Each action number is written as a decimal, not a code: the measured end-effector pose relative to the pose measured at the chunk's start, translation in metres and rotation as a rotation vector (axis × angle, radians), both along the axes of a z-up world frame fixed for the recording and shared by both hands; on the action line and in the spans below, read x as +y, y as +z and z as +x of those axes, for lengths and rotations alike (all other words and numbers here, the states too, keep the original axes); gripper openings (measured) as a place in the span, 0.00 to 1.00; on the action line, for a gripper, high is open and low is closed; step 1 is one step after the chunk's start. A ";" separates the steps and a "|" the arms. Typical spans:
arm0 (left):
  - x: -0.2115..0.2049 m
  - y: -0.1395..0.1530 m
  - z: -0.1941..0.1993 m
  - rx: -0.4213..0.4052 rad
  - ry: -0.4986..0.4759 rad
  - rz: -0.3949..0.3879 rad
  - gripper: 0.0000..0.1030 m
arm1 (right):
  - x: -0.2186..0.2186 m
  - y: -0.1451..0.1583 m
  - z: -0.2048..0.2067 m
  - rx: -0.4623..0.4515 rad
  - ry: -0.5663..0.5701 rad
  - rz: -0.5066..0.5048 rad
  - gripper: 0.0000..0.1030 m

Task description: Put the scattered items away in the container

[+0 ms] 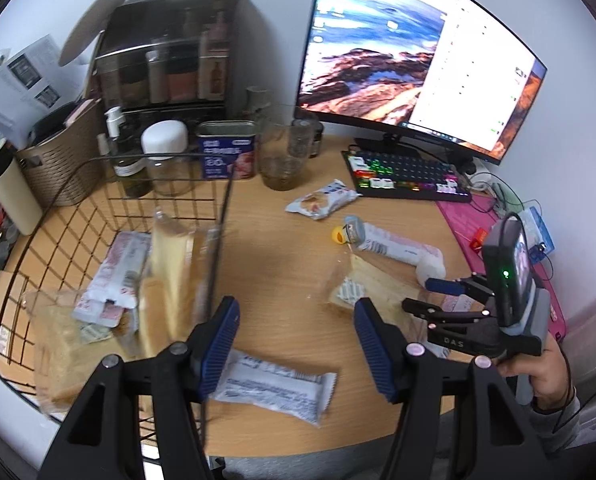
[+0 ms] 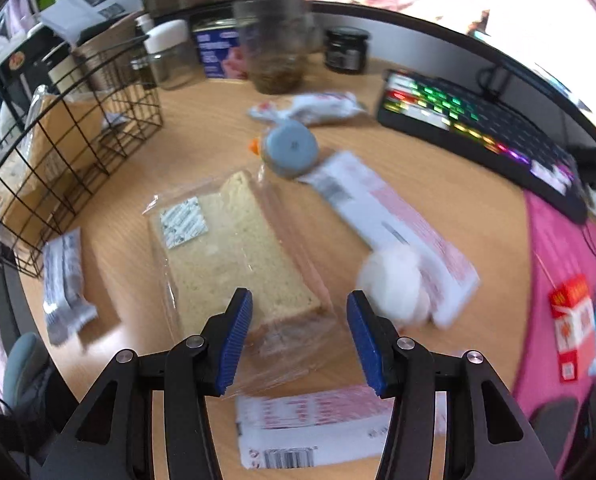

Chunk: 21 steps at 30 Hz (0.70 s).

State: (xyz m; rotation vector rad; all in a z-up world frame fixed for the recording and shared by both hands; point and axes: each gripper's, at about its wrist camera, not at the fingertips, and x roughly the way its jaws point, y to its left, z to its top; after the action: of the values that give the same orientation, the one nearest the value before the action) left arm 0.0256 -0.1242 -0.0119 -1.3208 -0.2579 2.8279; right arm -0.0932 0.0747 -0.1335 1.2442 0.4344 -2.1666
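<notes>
A black wire basket (image 1: 98, 208) stands on the wooden desk at the left; it also shows in the right wrist view (image 2: 70, 128). It holds bagged bread slices (image 1: 170, 256) and white-red packets (image 1: 118, 272). My left gripper (image 1: 294, 344) is open and empty beside the basket's right wall, above a grey snack bar (image 1: 274, 390). My right gripper (image 2: 298, 344) is open, its jaws on either side of the near end of a bagged bread slice (image 2: 234, 244) on the desk. The right gripper also shows in the left wrist view (image 1: 430, 294). A white-red packet (image 2: 318, 432) lies under it.
On the desk lie a snack packet (image 1: 322, 200), a white tube with a grey cap (image 2: 378, 216), a white ball (image 2: 394, 284) and the grey bar (image 2: 64, 284). A keyboard (image 1: 406, 176), a monitor (image 1: 414, 60), a glass jar (image 1: 282, 152), a blue tin (image 1: 226, 148) and bottles stand behind.
</notes>
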 end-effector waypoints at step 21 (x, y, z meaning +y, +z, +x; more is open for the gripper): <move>0.025 0.002 -0.014 0.000 -0.062 -0.009 0.64 | 0.047 0.011 0.014 0.010 -0.101 -0.001 0.49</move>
State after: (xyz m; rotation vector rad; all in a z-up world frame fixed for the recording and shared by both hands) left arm 0.0117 -0.0993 -0.0103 -1.3066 -0.2004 2.7817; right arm -0.0795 0.1212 -0.1224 1.2805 0.3825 -2.2581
